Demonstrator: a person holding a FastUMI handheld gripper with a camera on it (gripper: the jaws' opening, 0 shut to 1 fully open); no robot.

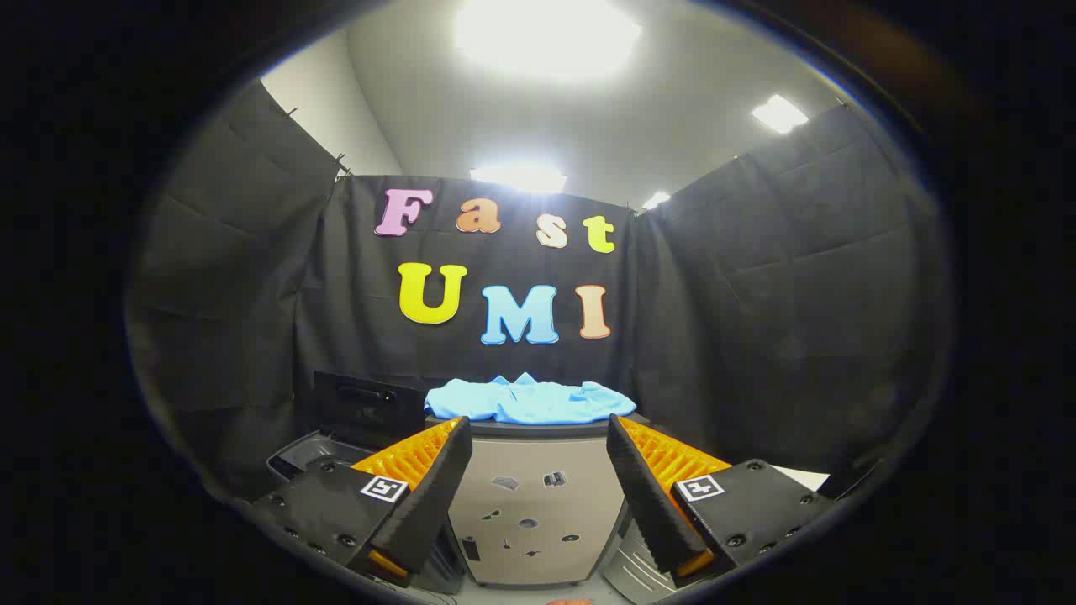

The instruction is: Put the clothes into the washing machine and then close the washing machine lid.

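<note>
The handheld two-finger gripper (538,496) has its fingers spread wide apart with nothing between them. It points level at a pale grey box-shaped stand with a dark rounded top (535,512), which sits just ahead of the fingers and shows through the gap between them.

On top of that stand lies a light blue folded cloth garment (530,401), spread flat and untouched, beyond the fingertips and slightly above them.

To the left of the stand, partly behind the left finger, is a dark grey open tub or basin (304,454) with a black upright panel bearing a handle (367,397) behind it. This may be the washing machine with its lid raised, but too little of it shows to be sure.

By my reading the task is at its very start: the garment is not yet grasped, nothing is loaded, and the lid remains to be closed.

Small dark marks on the stand's front are too small to make out.
</note>
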